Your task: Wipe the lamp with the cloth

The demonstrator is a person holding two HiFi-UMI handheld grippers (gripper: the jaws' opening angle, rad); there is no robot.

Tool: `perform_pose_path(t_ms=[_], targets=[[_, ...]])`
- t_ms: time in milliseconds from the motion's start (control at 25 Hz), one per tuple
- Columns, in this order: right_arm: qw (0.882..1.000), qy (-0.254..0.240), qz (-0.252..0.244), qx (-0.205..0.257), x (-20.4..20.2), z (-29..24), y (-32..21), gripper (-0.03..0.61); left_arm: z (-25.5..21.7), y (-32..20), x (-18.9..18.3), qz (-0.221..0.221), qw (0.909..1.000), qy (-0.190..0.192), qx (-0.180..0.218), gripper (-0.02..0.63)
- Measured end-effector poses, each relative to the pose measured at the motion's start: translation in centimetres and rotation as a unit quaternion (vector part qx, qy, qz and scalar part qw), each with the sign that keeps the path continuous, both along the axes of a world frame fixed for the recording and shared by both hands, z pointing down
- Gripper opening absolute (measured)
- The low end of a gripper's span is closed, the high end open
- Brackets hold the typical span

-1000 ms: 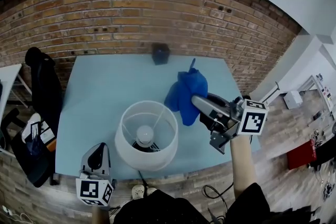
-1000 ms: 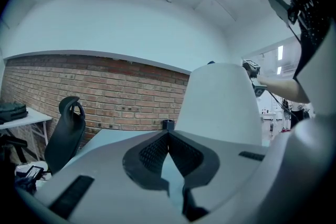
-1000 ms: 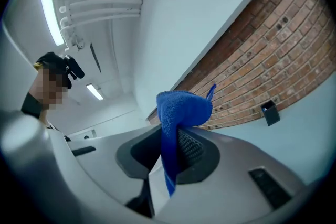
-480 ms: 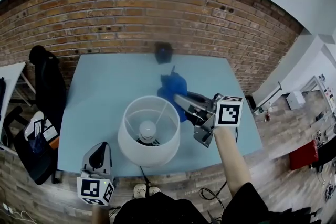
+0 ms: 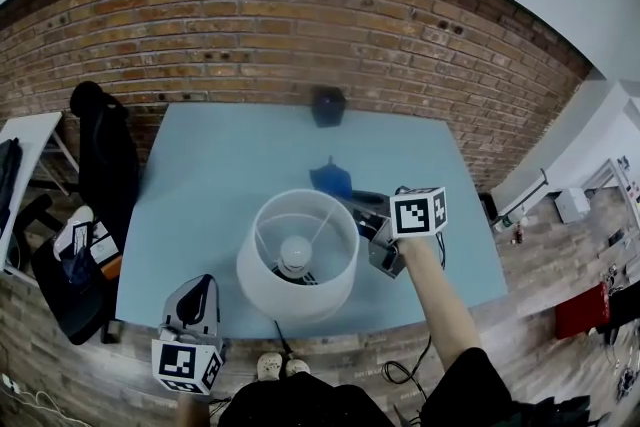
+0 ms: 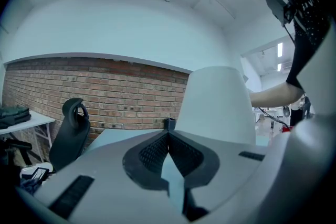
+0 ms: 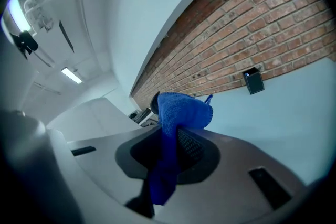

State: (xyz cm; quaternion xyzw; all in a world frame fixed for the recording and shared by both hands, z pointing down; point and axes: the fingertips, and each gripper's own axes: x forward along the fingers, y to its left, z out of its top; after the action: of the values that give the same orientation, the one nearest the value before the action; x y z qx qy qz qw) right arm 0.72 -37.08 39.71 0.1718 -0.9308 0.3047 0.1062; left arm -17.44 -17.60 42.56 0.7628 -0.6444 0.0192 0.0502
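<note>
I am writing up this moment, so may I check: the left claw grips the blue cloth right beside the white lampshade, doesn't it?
Not quite. It is the right claw that grips the blue cloth, as the right gripper view shows; the left claw is shut on nothing. The cloth is indeed right beside the white lampshade.

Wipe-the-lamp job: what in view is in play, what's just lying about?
In play:
lamp
blue cloth
right gripper, shut on the cloth
table

Lying about:
small dark box at the table's far edge
black chair
left gripper, shut, empty
</note>
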Motion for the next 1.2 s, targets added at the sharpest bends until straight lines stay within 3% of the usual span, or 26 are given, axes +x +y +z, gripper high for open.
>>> perform_pose_path(t_ms=[200, 320, 440, 560, 720, 920, 1200], targets=[[0.999, 0.044, 0.018, -0.017, 1.0, 3.0, -1.4, 0.061, 0.0, 0.0, 0.1, -0.002, 1.0000, 0.001, 0.000, 0.008], [1.000, 0.001, 0.010, -0.004, 0.8, 0.0, -1.9, 0.061, -0.1, -0.2, 0.0, -0.005, 1.0000, 0.002, 0.003, 0.008], [0.996, -0.071, -0.051, 0.021, -0.8, -6.1, -0.9, 0.061, -0.6, -0.6, -0.1, -0.009, 0.9999, 0.003, 0.010, 0.009], [0.984, -0.114, -0.123, 0.059, -2.7, -11.7, 0.6, 0.061, -1.2, -0.9, 0.1, -0.011, 0.9997, 0.003, 0.020, 0.008], [0.971, -0.099, -0.201, 0.088, -5.2, -14.4, 2.1, 0.061, -2.0, -1.2, -0.3, -0.023, 0.9991, 0.003, 0.035, 0.009], [0.952, -0.067, -0.290, 0.068, -7.4, -12.2, 3.2, 0.061, -2.5, -1.2, -0.6, -0.039, 0.9985, 0.004, 0.039, 0.008], [0.911, -0.052, -0.409, 0.028, -9.5, -8.9, 4.5, 0.061, -2.2, -0.5, -1.3, -0.069, 0.9970, 0.011, 0.034, 0.008]])
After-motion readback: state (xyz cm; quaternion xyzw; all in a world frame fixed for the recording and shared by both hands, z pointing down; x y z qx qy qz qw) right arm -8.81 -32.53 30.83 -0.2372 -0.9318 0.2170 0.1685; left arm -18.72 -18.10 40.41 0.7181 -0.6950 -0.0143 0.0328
